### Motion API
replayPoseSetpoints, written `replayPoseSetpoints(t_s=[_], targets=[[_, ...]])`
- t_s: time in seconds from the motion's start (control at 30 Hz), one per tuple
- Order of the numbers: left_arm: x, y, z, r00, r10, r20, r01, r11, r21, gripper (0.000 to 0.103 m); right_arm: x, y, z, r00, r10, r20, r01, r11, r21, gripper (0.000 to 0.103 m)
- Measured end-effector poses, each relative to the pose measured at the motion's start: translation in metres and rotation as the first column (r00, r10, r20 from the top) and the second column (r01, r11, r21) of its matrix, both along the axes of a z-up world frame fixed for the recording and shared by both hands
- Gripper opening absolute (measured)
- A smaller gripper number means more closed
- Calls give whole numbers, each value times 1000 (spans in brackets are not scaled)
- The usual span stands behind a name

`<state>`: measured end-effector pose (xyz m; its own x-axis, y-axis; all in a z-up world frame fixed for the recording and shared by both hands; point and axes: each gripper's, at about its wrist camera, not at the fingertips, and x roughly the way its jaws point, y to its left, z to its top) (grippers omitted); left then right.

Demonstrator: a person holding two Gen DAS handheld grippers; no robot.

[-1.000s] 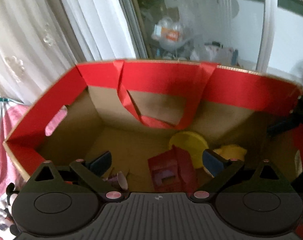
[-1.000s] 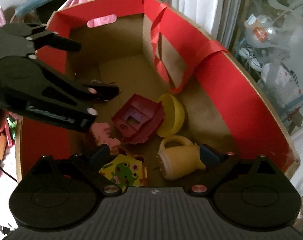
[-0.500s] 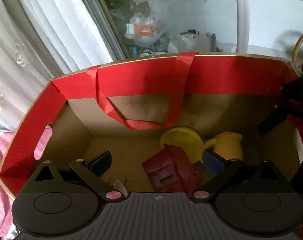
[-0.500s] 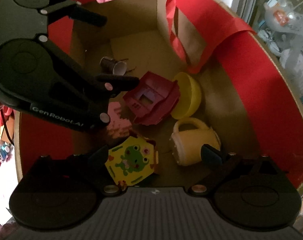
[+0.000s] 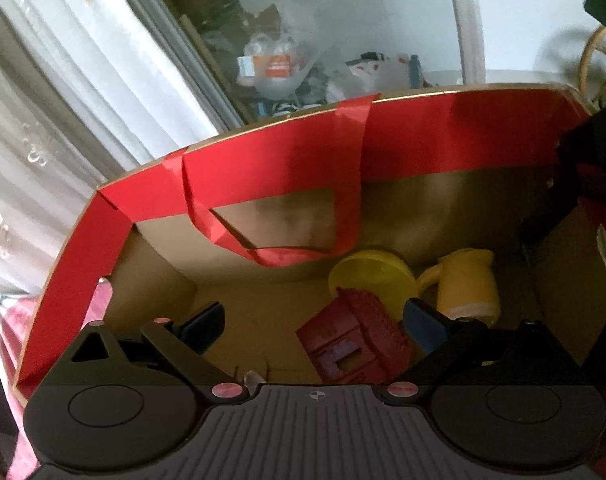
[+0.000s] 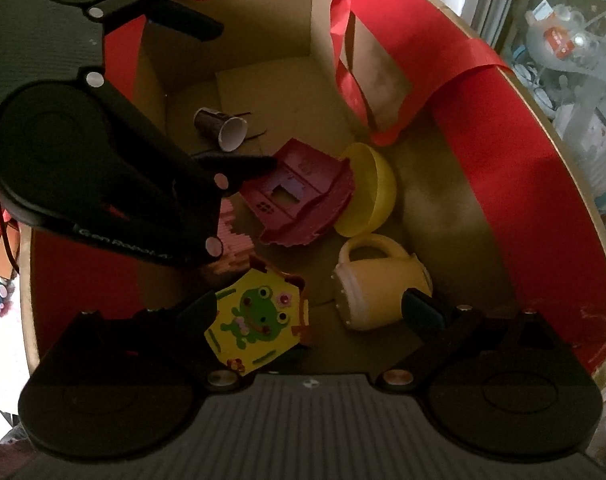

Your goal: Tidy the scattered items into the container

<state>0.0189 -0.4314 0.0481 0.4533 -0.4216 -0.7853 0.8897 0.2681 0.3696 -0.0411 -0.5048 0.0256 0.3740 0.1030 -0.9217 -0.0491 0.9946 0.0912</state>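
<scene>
The big red box [image 6: 503, 128] with the brown inside has the toys at its bottom. The left claw [image 6: 239, 100] hangs over the box with its two fingers spread wide and nothing in them. It covers most of a pink thing [image 6: 235, 236], so what that is cannot be told. White letters on the claw's side start "GenRobot", and the end is too dark to read. The right claw [image 6: 309, 312] is also spread wide and holds nothing. One of its fingers hides part of the frog card [image 6: 259, 320], and the other hides a corner of the yellow jug [image 6: 379, 280], which lies on its side. The red toy house [image 6: 299, 196] leans against the yellow bowl [image 6: 371, 188]. A small dark cup [image 6: 221, 128] lies tipped over, near the far wall. In the left view only its white rim peeks out. Outside the window [image 5: 303, 40], a white and orange label is too blurry to read.
</scene>
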Motion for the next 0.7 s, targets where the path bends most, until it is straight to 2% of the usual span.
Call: replayPoseSetpoints(t_s=[0.47,0.7], targets=[[-4,-2,-4,999,-41,14,40,998,38,97,0,1,1,1000,6,2,-6,1000,-18,99],[-8,-4,-7,995,-99,14,98,993,65,94,0,1,0,1000,8,2,-8,1000,-17,99]])
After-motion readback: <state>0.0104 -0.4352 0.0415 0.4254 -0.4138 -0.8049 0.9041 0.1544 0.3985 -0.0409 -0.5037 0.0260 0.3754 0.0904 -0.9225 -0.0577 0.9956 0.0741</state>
